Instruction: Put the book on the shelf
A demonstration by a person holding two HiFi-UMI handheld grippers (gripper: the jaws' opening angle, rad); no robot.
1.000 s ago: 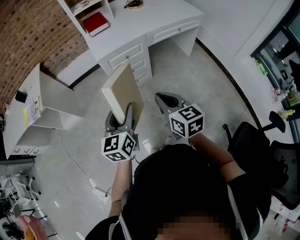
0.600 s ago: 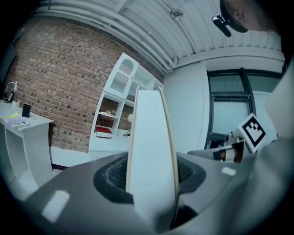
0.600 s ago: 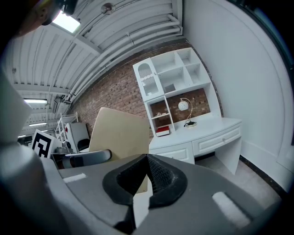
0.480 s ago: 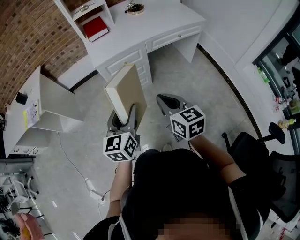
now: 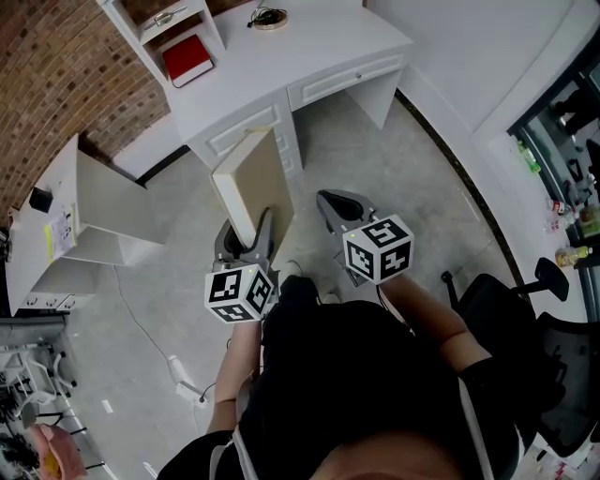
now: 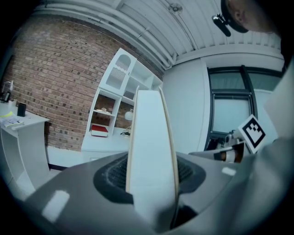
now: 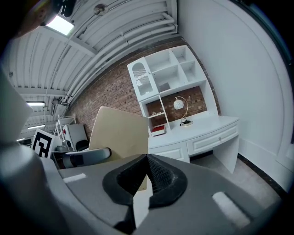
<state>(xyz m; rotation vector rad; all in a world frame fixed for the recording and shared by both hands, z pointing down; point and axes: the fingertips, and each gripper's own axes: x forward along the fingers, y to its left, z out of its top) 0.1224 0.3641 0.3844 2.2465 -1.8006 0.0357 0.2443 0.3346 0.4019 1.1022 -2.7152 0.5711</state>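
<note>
A tan hardcover book point(image 5: 251, 180) stands upright on its edge in my left gripper point(image 5: 250, 228), whose jaws are shut on its lower end. In the left gripper view the book point(image 6: 149, 147) is edge-on and fills the gap between the pads. My right gripper point(image 5: 330, 201) hovers beside it to the right, shut and empty; its pads point(image 7: 154, 176) meet. Ahead is a white desk point(image 5: 323, 52) with a white shelf unit point(image 7: 167, 75) on top. A red book point(image 5: 187, 58) lies in one low compartment of the shelf unit.
A lamp and its coiled cord point(image 5: 269, 16) sit on the desk. A second white desk point(image 5: 56, 234) stands at the left. A cable point(image 5: 150, 328) runs over the grey floor. A black office chair point(image 5: 525, 309) is at the right, near glass doors.
The person has stepped toward the desk, carrying both grippers and the book forward. The desk and shelf sit nearer in the picture. Neither grip has changed.
</note>
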